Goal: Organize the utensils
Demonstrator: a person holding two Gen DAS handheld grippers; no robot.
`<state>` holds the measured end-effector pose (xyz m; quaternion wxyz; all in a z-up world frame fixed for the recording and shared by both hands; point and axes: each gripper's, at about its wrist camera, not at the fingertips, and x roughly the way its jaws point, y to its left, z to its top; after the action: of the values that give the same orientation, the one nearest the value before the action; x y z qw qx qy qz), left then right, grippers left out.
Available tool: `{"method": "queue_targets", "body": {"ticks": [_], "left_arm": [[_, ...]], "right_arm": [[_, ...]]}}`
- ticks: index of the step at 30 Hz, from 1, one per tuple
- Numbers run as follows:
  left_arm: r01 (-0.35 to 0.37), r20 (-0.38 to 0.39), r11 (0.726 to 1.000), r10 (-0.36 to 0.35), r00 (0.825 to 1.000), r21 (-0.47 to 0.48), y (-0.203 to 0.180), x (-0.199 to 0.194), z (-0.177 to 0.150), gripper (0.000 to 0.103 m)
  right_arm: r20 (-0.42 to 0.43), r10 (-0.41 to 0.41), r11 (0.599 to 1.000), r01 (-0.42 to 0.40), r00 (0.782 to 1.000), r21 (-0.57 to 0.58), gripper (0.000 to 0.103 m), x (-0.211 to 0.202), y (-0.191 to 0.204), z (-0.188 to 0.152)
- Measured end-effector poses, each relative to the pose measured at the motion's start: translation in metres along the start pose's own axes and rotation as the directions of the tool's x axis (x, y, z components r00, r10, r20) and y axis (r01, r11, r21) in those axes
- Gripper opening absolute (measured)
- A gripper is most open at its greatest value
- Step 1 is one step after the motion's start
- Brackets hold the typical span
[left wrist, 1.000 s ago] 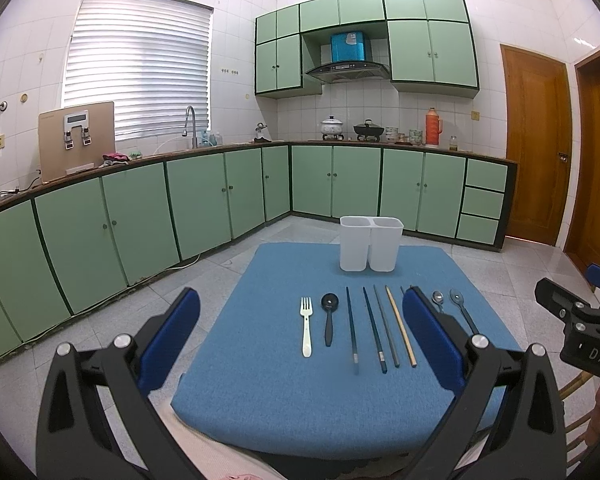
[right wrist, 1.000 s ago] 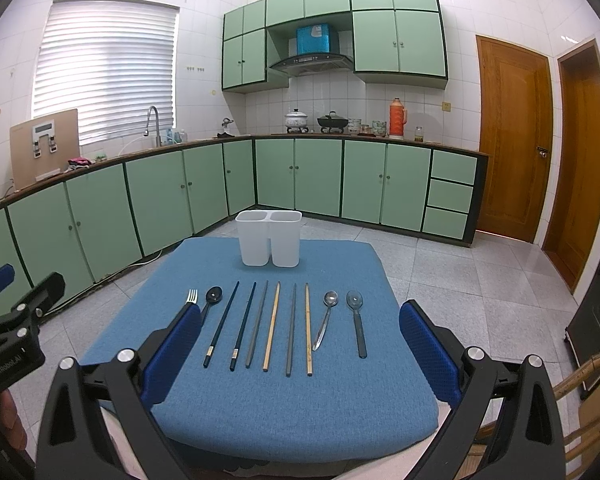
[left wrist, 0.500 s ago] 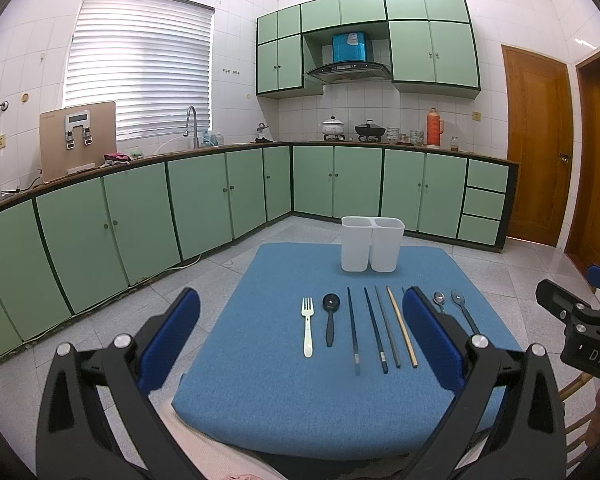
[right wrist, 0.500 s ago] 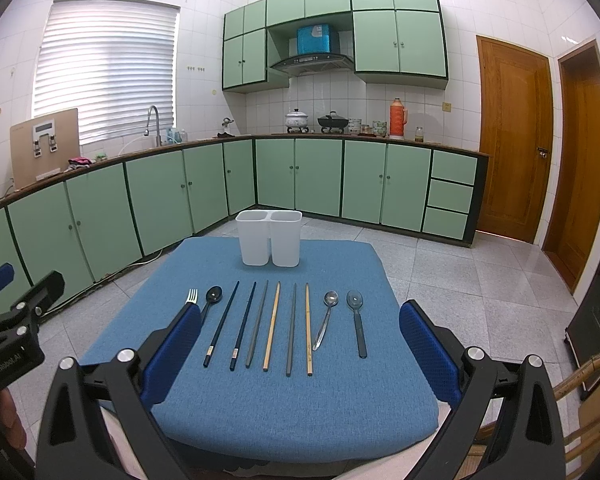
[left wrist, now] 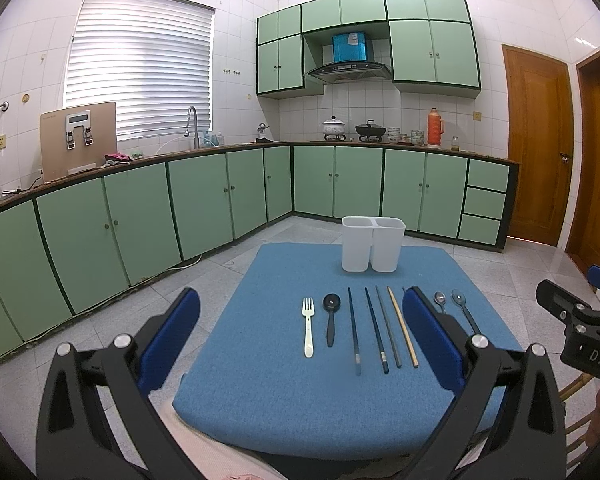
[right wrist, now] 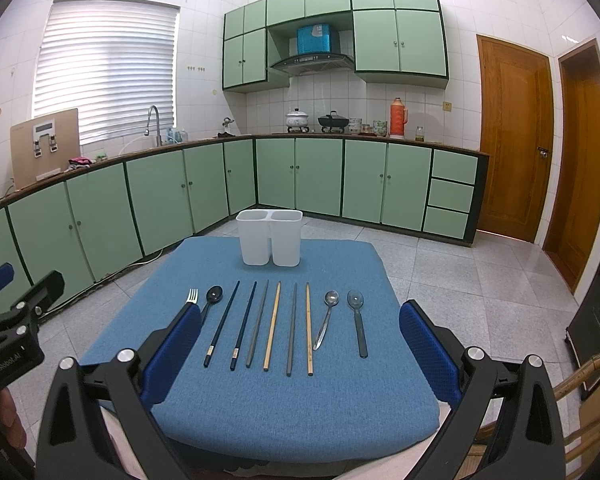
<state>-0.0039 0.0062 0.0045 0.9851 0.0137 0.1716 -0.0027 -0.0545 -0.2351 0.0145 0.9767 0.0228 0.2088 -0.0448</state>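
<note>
On the blue mat (right wrist: 268, 400), one row of utensils, handles toward the cameras, listed left to right: white fork (left wrist: 308, 326); black spoon (left wrist: 331, 322); two dark chopsticks with pale bands (right wrist: 222, 323) (right wrist: 243, 325); grey chopstick (right wrist: 257, 323); wooden chopstick (right wrist: 272, 325); second grey chopstick (right wrist: 291, 328); second wooden chopstick (right wrist: 308, 327); metal spoon (right wrist: 326, 318); dark-handled spoon (right wrist: 359, 322). Items lie parallel, apart from one another.

Behind the row, at the mat's far edge: white two-compartment holder (right wrist: 269, 236), upright, both compartments showing nothing inside.

Left gripper (left wrist: 300, 340): blue-padded jaws spread wide, nothing held, above the mat's near left part. Right gripper (right wrist: 300, 344): jaws likewise spread wide, nothing held, above the near edge.

Surroundings: green cabinets (right wrist: 320, 176), tiled floor (right wrist: 480, 280), wooden doors (right wrist: 516, 140).
</note>
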Motion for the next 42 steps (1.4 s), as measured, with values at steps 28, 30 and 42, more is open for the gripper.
{"method": "queue_targets", "body": {"ticks": [28,30,42], "left_arm": [[-0.053,-0.106,0.999,0.054,0.993,0.014,0.026,0.069,0.006,0.098],[-0.06,-0.123,0.998,0.063,0.99,0.023,0.026,0.088,0.007,0.098],[-0.046,-0.288,0.997,0.063,0.956,0.065,0.02,0.239,0.008,0.098]], "right_arm": [[-0.059,-0.025,1.0,0.026,0.998,0.014,0.094,0.067,-0.016,0.008],[-0.074,-0.028,0.999,0.029,0.997,0.016,0.092,0.083,-0.018,0.011],[-0.184,-0.042,0.998,0.048,0.982,0.027,0.08,0.201,-0.042,0.026]]}}
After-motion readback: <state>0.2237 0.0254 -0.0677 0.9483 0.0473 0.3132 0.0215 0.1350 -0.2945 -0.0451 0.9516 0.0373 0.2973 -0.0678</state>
